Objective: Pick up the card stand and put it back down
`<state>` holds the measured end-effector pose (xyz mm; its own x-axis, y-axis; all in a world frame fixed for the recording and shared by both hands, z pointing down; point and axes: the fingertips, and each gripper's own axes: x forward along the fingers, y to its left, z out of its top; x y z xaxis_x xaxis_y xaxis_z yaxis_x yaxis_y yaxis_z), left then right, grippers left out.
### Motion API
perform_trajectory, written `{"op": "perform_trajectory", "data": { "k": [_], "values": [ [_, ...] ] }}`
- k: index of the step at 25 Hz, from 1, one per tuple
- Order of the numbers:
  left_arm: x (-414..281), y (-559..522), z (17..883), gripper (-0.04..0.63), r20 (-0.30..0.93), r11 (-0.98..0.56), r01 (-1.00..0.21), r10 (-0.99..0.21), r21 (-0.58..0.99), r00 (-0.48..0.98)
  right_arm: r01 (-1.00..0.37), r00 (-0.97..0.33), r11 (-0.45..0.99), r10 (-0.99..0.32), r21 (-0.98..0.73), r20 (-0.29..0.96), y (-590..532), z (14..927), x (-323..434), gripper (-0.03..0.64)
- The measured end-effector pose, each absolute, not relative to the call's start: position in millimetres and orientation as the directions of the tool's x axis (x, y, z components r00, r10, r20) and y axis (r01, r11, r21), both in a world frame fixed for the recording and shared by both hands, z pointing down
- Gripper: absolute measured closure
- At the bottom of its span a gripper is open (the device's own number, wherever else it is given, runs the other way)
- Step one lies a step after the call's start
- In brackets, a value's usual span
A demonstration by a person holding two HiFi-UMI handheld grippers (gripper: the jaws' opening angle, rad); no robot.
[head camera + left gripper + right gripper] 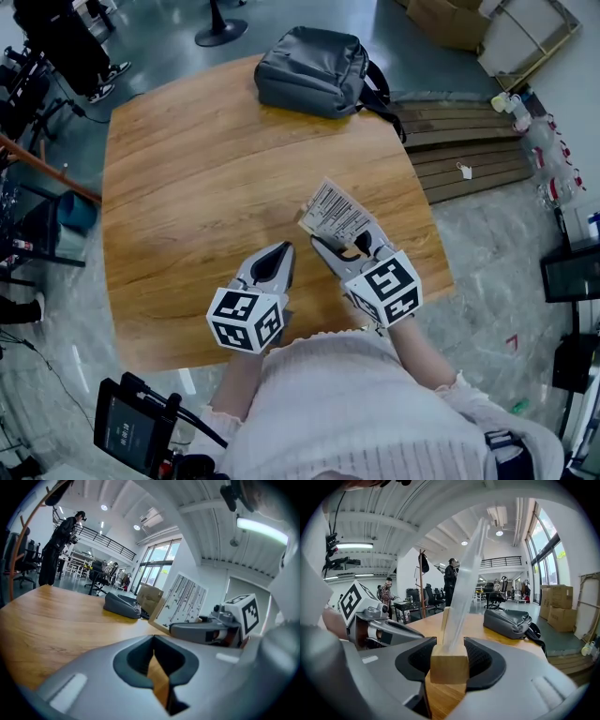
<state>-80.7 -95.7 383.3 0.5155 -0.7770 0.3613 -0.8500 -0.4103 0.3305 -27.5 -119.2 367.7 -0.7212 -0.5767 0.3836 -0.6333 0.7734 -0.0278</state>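
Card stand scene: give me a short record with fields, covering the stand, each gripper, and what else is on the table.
card stand: wooden base holding a printed card
right gripper: fingers shut on the card stand's base
left gripper: fingers together, nothing between them, beside the right gripper
stand lifted or resting: cannot tell
table: wooden, with a grey backpack at its far edge

- Head view: overhead, facing steeply down; whole bench [187,187] in frame.
- Left gripper view: rides the left gripper [281,251], low over the bench, facing the backpack [314,70].
- Right gripper view: rides the right gripper [345,246], equally low, card stand [449,660] close up; backpack shared by all views.
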Motion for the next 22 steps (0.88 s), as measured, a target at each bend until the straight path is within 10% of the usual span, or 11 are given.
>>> {"op": "perform_trajectory", "data": {
  "k": [22],
  "values": [
    [-80.3,-92.0,385.0,0.589,0.391,-0.405,-0.871,-0.78,0.278,0.488,-0.637,-0.717,0.77,-0.574,-0.038,0.396,-116.5,376.9,-20.2,0.44]
  ]
}}
